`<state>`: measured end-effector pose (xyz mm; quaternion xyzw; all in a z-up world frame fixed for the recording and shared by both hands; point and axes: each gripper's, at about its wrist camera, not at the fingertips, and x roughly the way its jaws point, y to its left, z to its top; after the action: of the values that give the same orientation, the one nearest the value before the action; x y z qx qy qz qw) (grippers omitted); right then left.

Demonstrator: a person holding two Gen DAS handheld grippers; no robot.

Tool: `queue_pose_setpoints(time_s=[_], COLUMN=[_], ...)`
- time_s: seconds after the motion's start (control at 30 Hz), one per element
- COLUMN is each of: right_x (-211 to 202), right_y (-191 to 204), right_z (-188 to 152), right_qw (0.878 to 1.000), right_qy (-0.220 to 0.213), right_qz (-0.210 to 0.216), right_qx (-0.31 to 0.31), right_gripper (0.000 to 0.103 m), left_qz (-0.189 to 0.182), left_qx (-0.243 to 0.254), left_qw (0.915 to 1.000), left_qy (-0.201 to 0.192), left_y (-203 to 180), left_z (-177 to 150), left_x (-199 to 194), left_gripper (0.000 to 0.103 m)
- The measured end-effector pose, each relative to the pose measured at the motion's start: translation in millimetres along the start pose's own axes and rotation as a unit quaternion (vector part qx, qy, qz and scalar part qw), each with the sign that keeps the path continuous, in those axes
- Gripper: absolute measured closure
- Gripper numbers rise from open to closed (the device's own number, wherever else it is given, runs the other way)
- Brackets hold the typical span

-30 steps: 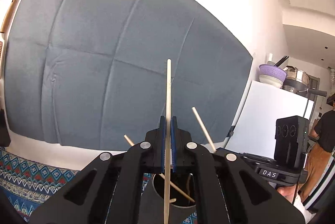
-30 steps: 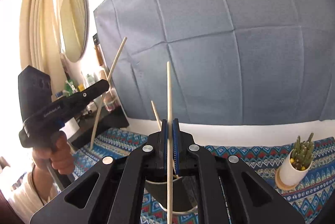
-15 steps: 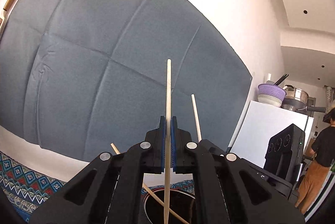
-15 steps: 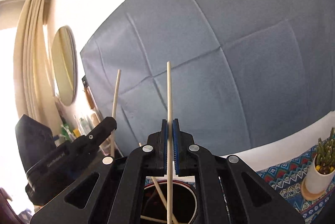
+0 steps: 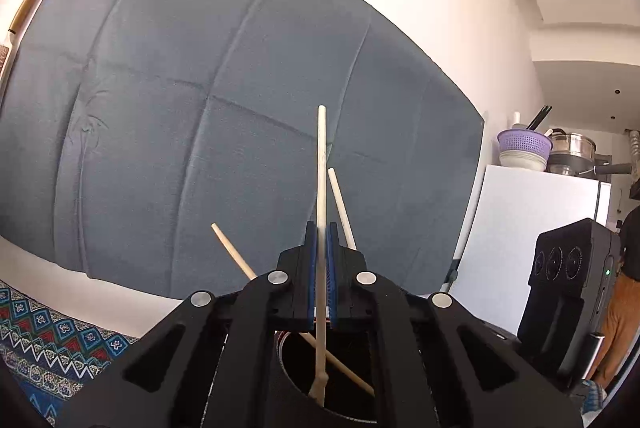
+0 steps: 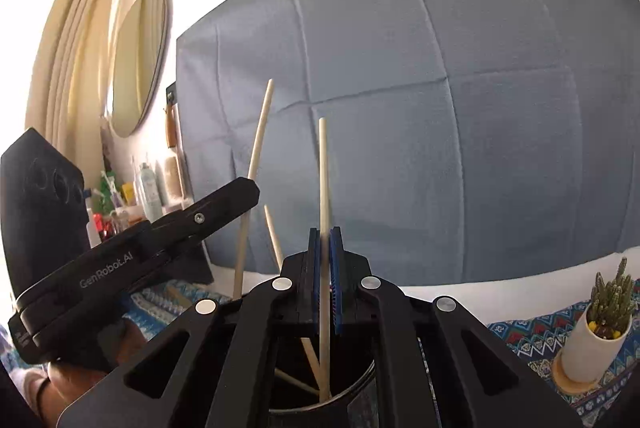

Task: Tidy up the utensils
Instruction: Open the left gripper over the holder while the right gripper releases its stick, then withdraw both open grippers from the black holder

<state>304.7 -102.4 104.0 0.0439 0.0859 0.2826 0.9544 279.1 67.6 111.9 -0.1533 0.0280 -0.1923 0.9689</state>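
Right jaws loosened round chopstick [image 6: 323, 188]; "GenRobot.AI" legible.

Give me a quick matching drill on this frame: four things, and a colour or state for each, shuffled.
Things:
1. colander
2. cactus pot
3. utensil cup
4. left gripper

Colour or state:
a. white
b. black
c. purple
d. fingers shut on a chopstick

Pairs: 1-c, 2-a, 3-b, 4-d
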Motion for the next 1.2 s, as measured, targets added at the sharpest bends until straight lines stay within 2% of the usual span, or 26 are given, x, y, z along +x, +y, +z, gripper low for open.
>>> queue_pose_setpoints(time_s=[0.07, 0.23, 0.27, 0.3, 0.33, 0.37, 0.4, 0.5, 0.53, 0.6, 0.67, 0.77, 1.07, 1.2], right_x=[-3, -7, -7, -8, -9, -13, -16, -28, -31, -35, -38, -45, -68, -82], right_y=[4, 4, 4, 4, 4, 3, 2, 0, -1, 0, 0, 1, 10, 13], right_z=[-3, -6, -7, -8, -8, -9, -8, -5, -3, 0, 3, 4, 6, 7], right_qw=[1.000, 0.999, 0.998, 0.998, 0.997, 0.998, 0.998, 0.998, 0.998, 0.998, 0.997, 0.997, 0.996, 0.996], right_qy=[0.017, 0.046, 0.052, 0.059, 0.062, 0.057, 0.049, 0.037, 0.039, 0.037, 0.039, 0.040, 0.046, 0.042], right_qz=[-0.006, 0.003, -0.001, -0.010, -0.017, -0.023, -0.031, -0.037, -0.041, -0.050, -0.053, -0.057, -0.065, -0.070], right_qx=[-0.021, -0.025, -0.025, -0.027, -0.029, -0.029, -0.025, -0.019, -0.022, -0.031, -0.034, -0.037, -0.045, -0.045], right_gripper=[0.098, 0.097, 0.096, 0.088, 0.067, 0.055, 0.037, 0.036, 0.030, 0.025, 0.018, 0.018, 0.015, 0.014], left_qz=[0.008, 0.015, 0.016, 0.016, 0.017, 0.016, 0.017, 0.028, 0.033, 0.038, 0.047, 0.059, 0.085, 0.106], left_qx=[0.027, 0.037, 0.036, 0.031, 0.023, 0.016, 0.010, 0.003, 0.004, 0.000, 0.000, 0.013, 0.031, 0.028], left_qw=[0.9996, 0.9990, 0.9989, 0.9991, 0.9993, 0.9996, 0.9998, 0.9996, 0.9994, 0.9993, 0.9989, 0.9982, 0.9958, 0.9927], left_qy=[0.010, 0.019, 0.023, 0.025, 0.023, 0.016, 0.009, -0.002, -0.003, -0.005, -0.003, -0.005, 0.013, 0.052], left_y=[-3, -2, -1, 0, 2, 4, 5, 9, 10, 12, 13, 9, -1, -1], left_z=[-3, -2, -2, -1, 0, 2, 4, 12, 15, 20, 24, 28, 34, 35], left_x=[-3, -11, -12, -13, -15, -18, -22, -30, -32, -37, -41, -49, -74, -80], left_gripper=[0.098, 0.098, 0.094, 0.088, 0.071, 0.058, 0.054, 0.042, 0.032, 0.026, 0.010, 0.006, 0.006, 0.006])
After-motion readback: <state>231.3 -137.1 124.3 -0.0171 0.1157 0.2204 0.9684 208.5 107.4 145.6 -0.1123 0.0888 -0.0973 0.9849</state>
